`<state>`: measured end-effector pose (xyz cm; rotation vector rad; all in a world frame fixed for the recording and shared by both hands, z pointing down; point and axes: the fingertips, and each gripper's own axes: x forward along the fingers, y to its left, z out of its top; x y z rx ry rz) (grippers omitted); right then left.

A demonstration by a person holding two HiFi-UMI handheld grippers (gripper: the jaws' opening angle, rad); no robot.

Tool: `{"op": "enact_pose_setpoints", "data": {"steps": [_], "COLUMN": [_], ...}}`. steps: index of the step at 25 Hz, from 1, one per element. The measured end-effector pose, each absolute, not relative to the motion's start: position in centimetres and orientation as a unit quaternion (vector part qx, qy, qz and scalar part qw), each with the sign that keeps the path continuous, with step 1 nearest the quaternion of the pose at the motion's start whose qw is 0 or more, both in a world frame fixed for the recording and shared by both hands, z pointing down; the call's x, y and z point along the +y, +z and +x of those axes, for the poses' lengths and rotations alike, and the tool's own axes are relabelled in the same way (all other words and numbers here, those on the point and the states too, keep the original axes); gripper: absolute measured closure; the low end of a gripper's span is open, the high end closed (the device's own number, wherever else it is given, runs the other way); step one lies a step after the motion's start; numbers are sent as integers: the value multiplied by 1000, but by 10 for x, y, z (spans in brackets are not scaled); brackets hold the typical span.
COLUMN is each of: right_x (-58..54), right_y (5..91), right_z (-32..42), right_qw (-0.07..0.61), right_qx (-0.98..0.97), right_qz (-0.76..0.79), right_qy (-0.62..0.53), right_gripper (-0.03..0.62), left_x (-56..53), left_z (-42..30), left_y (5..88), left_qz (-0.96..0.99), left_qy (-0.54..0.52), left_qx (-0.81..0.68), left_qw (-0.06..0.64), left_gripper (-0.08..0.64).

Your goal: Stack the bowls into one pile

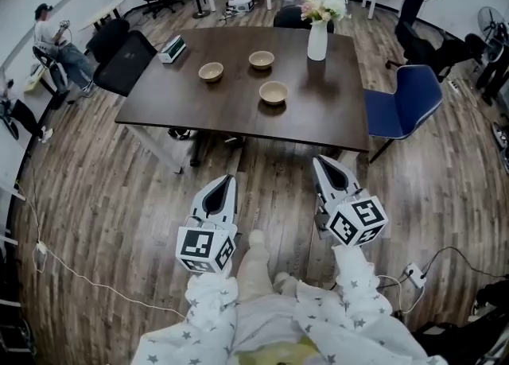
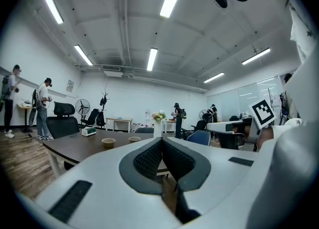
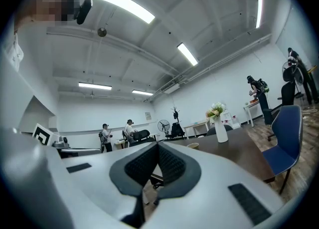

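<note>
Three bowls stood apart on table; left tool and right tool, pressed together, empty, hung well short, and likely needed spreading before approach.

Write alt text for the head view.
Three bowls sit apart on a dark table beside a white vase of flowers. Below, the left gripper and right gripper, both shut and empty, are over the wood floor.

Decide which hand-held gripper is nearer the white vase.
Right. The right hand-held gripper is over the floor, short of the table, roughly in line with the vase; the left hand-held gripper sits farther to the side.
</note>
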<state>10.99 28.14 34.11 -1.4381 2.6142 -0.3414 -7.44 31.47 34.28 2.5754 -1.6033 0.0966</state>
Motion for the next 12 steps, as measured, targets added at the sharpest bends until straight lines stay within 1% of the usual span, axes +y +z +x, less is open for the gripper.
{"op": "enact_pose_setpoints", "data": {"steps": [12], "right_x": [164], "right_y": [364], "right_z": [88], "right_qw": [67], "right_qx": [844], "right_qz": [-514], "right_qy": [-142], "right_gripper": [571], "left_x": [181], "left_z": [-101], "left_y": [359], "left_qz": [864], "left_qy": [48], "left_qx": [-498], "left_qw": [66], "left_gripper": [535]}}
